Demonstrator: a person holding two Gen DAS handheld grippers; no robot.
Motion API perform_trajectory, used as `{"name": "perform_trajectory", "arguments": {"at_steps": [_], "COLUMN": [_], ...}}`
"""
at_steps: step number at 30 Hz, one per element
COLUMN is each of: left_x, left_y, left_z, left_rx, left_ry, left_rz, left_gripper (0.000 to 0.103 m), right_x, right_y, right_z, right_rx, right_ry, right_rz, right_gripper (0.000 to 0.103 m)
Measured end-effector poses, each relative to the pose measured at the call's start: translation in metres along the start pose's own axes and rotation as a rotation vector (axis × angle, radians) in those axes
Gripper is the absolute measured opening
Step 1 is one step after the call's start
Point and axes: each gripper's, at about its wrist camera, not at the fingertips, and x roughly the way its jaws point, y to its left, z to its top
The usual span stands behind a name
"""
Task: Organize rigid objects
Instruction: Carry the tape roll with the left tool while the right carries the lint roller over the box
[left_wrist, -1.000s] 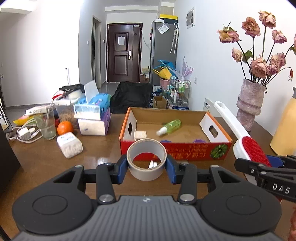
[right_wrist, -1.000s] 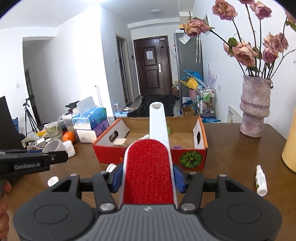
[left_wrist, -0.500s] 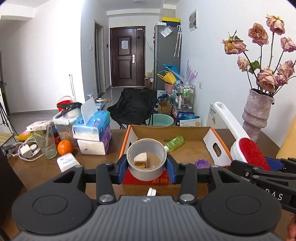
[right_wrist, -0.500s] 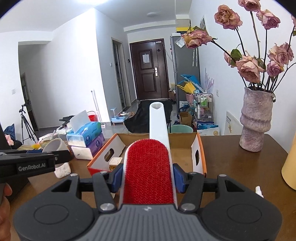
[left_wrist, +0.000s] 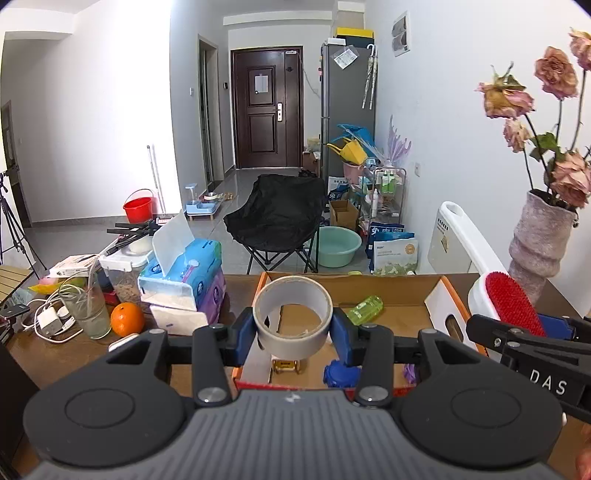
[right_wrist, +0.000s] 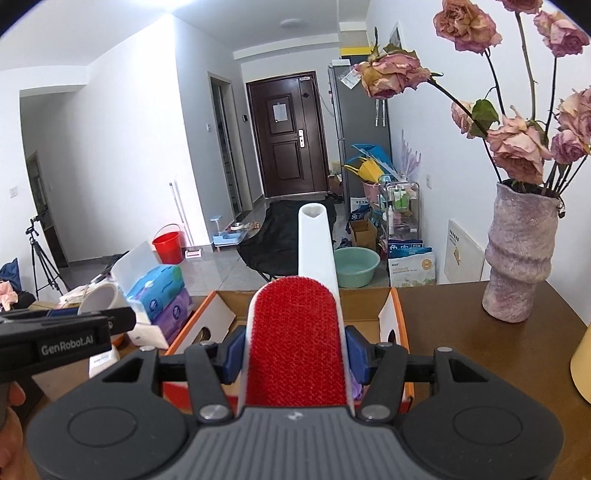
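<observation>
My left gripper (left_wrist: 293, 334) is shut on a grey roll of tape (left_wrist: 292, 317), held above the near wall of the orange cardboard box (left_wrist: 436, 301). Inside the box lie a green bottle (left_wrist: 365, 304), a small gold block (left_wrist: 285, 365) and a blue cap (left_wrist: 341, 374). My right gripper (right_wrist: 295, 352) is shut on a white lint brush with a red pad (right_wrist: 295, 339), its handle pointing forward over the same box (right_wrist: 393, 314). The brush (left_wrist: 511, 301) and right gripper show at the right of the left wrist view. The tape roll (right_wrist: 98, 299) shows at the left of the right wrist view.
On the brown table, left of the box, stand tissue packs (left_wrist: 184, 277), an orange (left_wrist: 126, 319), a glass (left_wrist: 86, 308) and chargers (left_wrist: 50, 321). A vase of dried roses (right_wrist: 517, 254) stands at the right. A yellow object (right_wrist: 581, 365) sits at the far right edge.
Both grippers have moved forward and up toward the box with their loads. The tape roll now hangs over the box's near wall, and the brush handle reaches over the box.
</observation>
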Motion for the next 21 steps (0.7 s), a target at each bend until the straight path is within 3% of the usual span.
{"name": "perform_trajectory", "arguments": {"at_steps": [21], "left_x": [0.096], "left_y": [-0.004], "left_z": [0.023], "left_rx": [-0.039], "left_ry": [0.052], "left_rz": [0.024], "left_gripper": [0.044], "right_x": [0.094], "right_y": [-0.019], "right_z": [0.020], "right_rx": [0.028], "right_ry": [0.060], "right_rz": [-0.037], "right_gripper": [0.054]}}
